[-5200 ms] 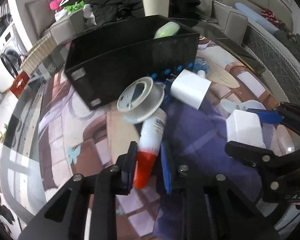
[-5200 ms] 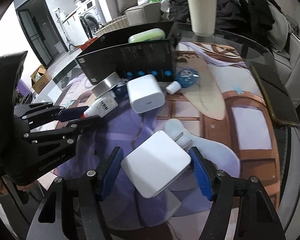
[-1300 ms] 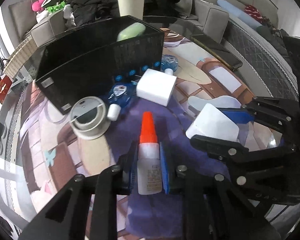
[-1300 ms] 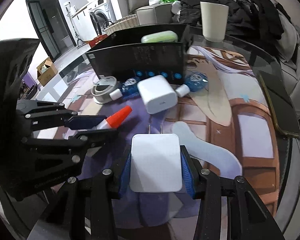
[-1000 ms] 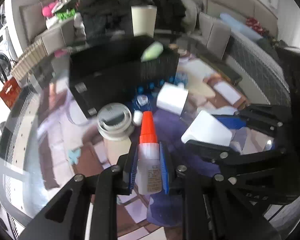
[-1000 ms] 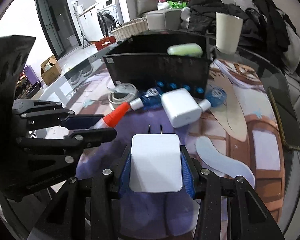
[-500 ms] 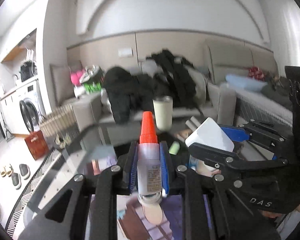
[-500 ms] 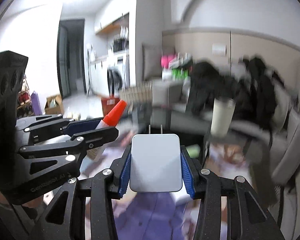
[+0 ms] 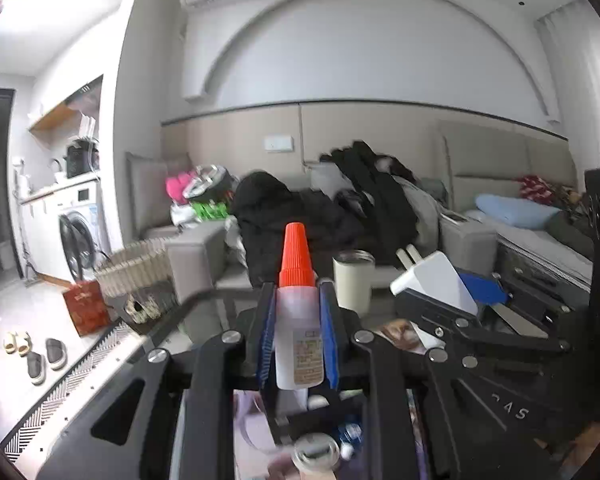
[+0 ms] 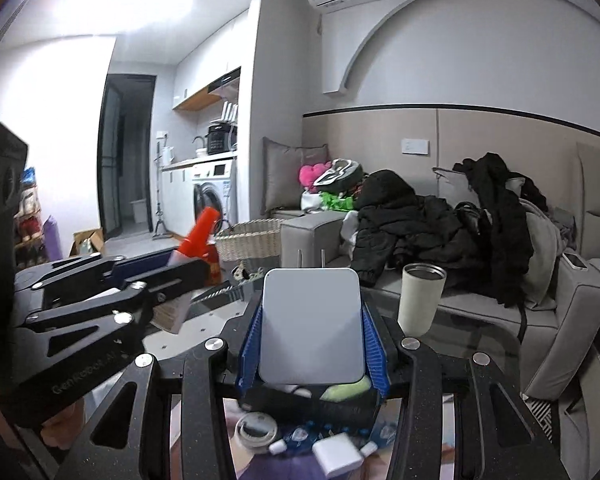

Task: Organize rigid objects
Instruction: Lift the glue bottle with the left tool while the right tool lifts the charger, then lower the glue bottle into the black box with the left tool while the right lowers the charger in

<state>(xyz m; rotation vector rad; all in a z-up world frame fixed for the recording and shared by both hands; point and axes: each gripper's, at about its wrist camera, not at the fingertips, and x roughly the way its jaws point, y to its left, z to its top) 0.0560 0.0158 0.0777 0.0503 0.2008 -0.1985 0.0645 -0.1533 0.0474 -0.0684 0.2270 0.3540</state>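
Here my left gripper (image 9: 296,340) clamps the glue bottle (image 9: 298,328) by its waist, left of the cream cup (image 9: 353,282); light, slick plastic, probably squashy. My right gripper (image 10: 311,336) squeezes the white charger (image 10: 310,326), rigid, edges safest. Only the right view shows the black organizer (image 10: 332,402) below, I think.

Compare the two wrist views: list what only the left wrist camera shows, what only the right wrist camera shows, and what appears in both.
Left wrist only: the label on the clear glue bottle with the orange cone cap, shut in the left claw; slippers on the floor; a blue pillow.

Right wrist only: the flat face of the white square plug-in charger, shut in the right claw; a second white charger lying below; the dark doorway.

Both: bottle, held charger, cream cup, washing machine, wicker basket, black clothes pile.
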